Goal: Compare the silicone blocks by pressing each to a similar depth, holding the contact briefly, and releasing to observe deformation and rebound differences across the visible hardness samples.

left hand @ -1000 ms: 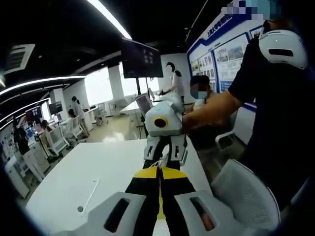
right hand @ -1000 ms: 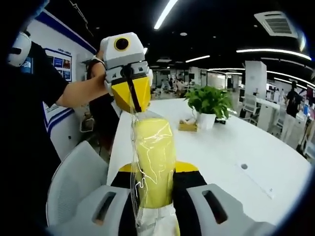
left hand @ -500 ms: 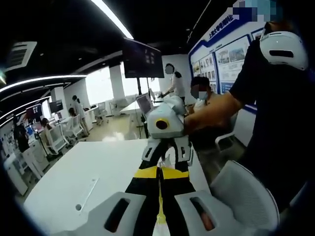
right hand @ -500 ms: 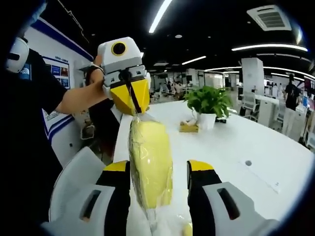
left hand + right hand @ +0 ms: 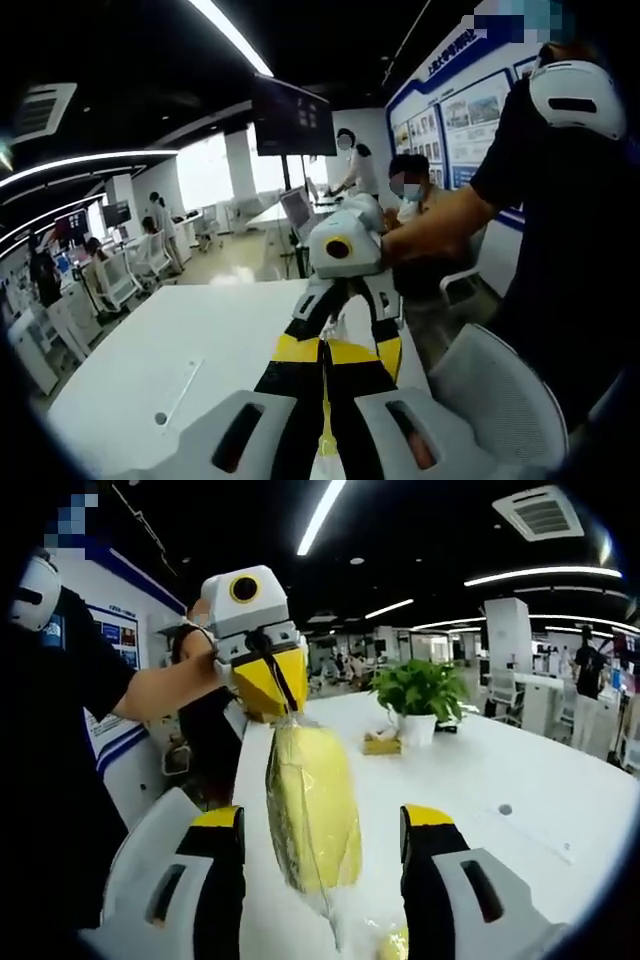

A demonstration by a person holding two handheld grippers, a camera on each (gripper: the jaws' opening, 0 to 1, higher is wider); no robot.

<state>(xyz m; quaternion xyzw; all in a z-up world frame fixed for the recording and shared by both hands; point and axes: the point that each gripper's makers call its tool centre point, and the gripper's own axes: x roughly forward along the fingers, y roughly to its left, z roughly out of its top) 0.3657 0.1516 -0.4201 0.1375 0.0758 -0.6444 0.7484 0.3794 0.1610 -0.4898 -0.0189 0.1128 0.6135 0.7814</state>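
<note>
1. The left gripper is clenched on the top edge of a clear plastic bag, holding a yellow silicone block hanging in the air above the white surface.
2. The right gripper is released: its jaws stand wide on either side of the block, not touching it.
3. Judged from this, one press on this sample looks finished and the block shows no dent, though the crinkled bag makes rebound hard to read.
4. A second yellowish piece may lie low in the right gripper view; it is too cut off to be sure.
5. Other hardness samples remain to be pressed, held and released.
</note>
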